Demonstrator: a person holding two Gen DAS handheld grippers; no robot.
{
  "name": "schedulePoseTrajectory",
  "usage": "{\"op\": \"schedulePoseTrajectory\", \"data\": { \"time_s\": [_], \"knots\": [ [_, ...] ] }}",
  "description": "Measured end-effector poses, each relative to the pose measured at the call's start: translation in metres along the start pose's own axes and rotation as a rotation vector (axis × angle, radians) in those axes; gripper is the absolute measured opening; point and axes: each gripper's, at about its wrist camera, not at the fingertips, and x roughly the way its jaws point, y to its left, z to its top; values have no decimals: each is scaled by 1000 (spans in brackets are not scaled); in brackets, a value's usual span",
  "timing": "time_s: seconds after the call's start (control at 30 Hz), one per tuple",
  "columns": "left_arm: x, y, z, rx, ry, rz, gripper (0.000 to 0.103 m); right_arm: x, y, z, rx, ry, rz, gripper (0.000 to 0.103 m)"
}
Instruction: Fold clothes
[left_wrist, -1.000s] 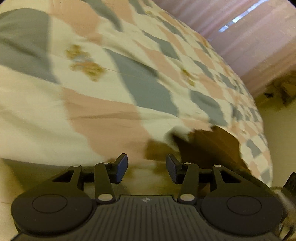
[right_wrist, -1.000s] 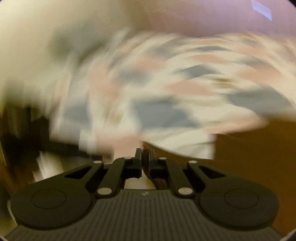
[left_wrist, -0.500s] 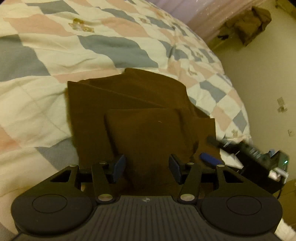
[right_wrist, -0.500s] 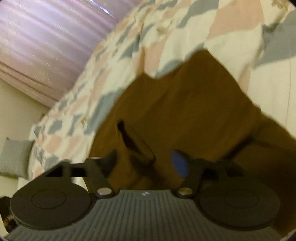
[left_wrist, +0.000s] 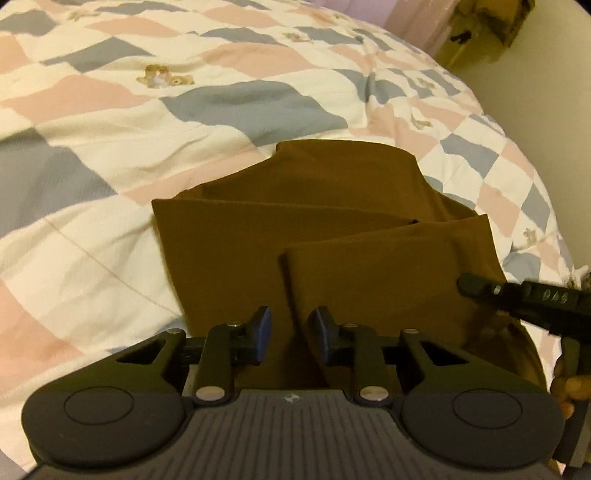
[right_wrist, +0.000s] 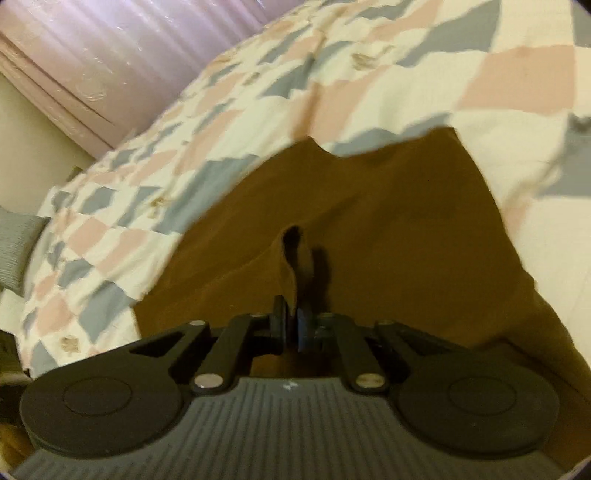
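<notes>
Brown garment (left_wrist: 332, 229), half a second ago merely approached, now lies partly folded on the quilted bed (left_wrist: 147, 122) as both tongs close: right tongs (right_wrist: 291, 325) pinching a raised fold, left tongs (left_wrist: 290, 332) straddling an edge, not yet gripping.

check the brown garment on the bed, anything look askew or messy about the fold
Somewhat. The brown garment on the patchwork quilt is folded unevenly: its top flap lies slanted, with edges not lined up with the layer below. In the right wrist view a raised ridge of cloth stands up where the right gripper is closing on it.
</notes>
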Motion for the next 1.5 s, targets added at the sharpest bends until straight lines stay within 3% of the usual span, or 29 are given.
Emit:
{"op": "schedulePoseTrajectory", "data": {
  "time_s": [0.1, 0.13, 0.2, 0.3, 0.37, 0.4, 0.47, 0.5, 0.57, 0.63, 0.7, 0.73, 0.8, 0.87, 0.93, 1.2, 1.5],
  "knots": [
    [-14, -10, 3, 37, -43, -23, 27, 4, 3, 8, -24, -7, -1, 26],
    [-18, -14, 4, 51, -57, -35, 27, -3, 9, 11, -64, -49, -16, 35],
    [-24, -24, 6, 84, -79, -77, 28, -13, 23, 14, -165, -130, -70, 36],
    [-16, -37, 9, 143, -89, -102, 28, -5, 36, 13, -302, -133, -113, 32],
    [5, -40, 10, 168, -45, -80, 30, 20, 38, 8, -415, -43, -208, 16],
    [15, -40, 10, 174, -13, -57, 28, 28, 39, 6, -457, -11, -245, 17],
    [19, -40, 9, 179, 23, -27, 28, 16, 45, 4, -468, -52, -256, 18],
    [10, -41, 6, 190, -1, -39, 30, 2, 50, 0, -485, -95, -257, 20],
    [0, -44, -1, 209, -23, -47, 36, -22, 59, -9, -517, -160, -245, 36],
    [3, -48, -12, 221, 1, -20, 35, -22, 56, -19, -542, -97, -188, 37],
    [11, -51, -20, 209, 47, 40, 35, 3, 47, -27, -554, 75, -215, 32],
    [11, -57, -21, 208, 60, 68, 35, 7, 43, -29, -548, 106, -227, 31],
    [-5, -69, -23, 205, 53, 119, 36, -15, 45, -27, -539, 53, -203, 32],
    [-20, -81, -27, 189, 49, 155, 38, -41, 49, -26, -547, 7, -178, 45],
    [-36, -98, -37, 171, 42, 210, 40, -69, 49, -31, -546, 6, -167, 51],
    [-87, -165, -99, 92, 14, 340, 44, -169, 17, -66, -549, 46, -104, 58],
    [-140, -211, -149, 89, -7, 381, 48, -263, 3, -95, -607, 20, -76, 63]
  ]
}}
